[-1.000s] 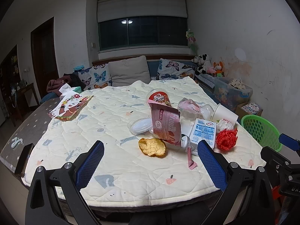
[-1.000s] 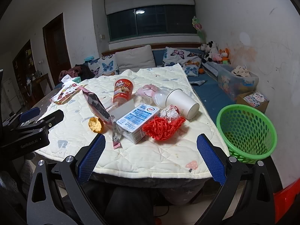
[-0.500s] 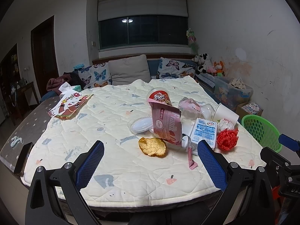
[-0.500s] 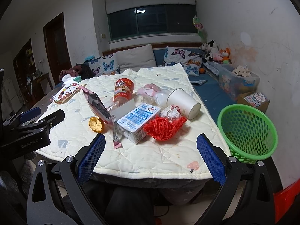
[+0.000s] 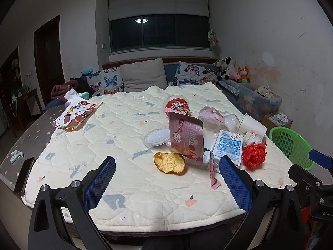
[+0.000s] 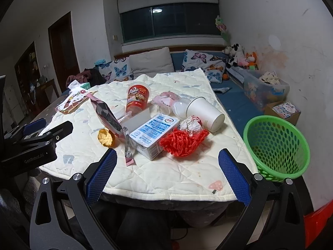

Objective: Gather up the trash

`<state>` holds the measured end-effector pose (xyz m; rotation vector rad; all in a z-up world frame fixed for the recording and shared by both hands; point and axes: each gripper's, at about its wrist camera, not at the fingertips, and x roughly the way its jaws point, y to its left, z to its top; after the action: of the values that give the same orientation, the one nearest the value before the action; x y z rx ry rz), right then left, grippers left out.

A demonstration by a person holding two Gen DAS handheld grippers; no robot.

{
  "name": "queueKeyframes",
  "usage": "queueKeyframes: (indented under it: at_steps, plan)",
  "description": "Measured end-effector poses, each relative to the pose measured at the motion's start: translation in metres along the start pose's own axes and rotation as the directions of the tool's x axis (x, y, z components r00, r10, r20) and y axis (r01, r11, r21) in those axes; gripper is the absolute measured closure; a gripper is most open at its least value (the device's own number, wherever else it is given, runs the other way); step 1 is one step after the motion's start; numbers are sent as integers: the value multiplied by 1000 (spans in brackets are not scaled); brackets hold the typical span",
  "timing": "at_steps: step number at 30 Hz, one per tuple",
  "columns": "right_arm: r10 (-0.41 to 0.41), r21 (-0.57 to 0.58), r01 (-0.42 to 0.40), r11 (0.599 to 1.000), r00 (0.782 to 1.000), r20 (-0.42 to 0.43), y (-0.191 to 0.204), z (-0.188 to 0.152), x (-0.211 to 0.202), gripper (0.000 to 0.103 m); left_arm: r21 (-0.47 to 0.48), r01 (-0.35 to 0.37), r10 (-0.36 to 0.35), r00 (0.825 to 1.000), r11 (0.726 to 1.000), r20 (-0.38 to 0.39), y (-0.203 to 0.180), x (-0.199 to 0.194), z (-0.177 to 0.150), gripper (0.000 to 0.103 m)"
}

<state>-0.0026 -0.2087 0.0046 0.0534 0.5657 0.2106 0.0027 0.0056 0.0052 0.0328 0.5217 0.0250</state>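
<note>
Because both the left gripper (image 5: 166, 179) and right gripper (image 6: 166, 173) hang spread, empty, a careless reach at frame centre may topple the leaning snack bag (image 5: 185, 138).

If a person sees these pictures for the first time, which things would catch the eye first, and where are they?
Probably the heap of trash on the quilt: a red net beside a milk carton, with a white cup lying on its side behind them. Next, the green basket past the table's right edge. Both claws are open and hold nothing.
</note>
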Motion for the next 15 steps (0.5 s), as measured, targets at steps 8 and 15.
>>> queueKeyframes:
  at_steps: [8, 15]
  plan:
    - [0, -4, 0, 1000, 1000, -13, -1, 5, 8, 6, -2, 6, -6, 1000, 1000, -18, 0, 10, 2, 6]
    - [-1, 0, 1, 1000, 1000, -23, -4, 7, 14, 6, -6, 12, -12, 999, 1000, -40, 1, 20, 7, 6]
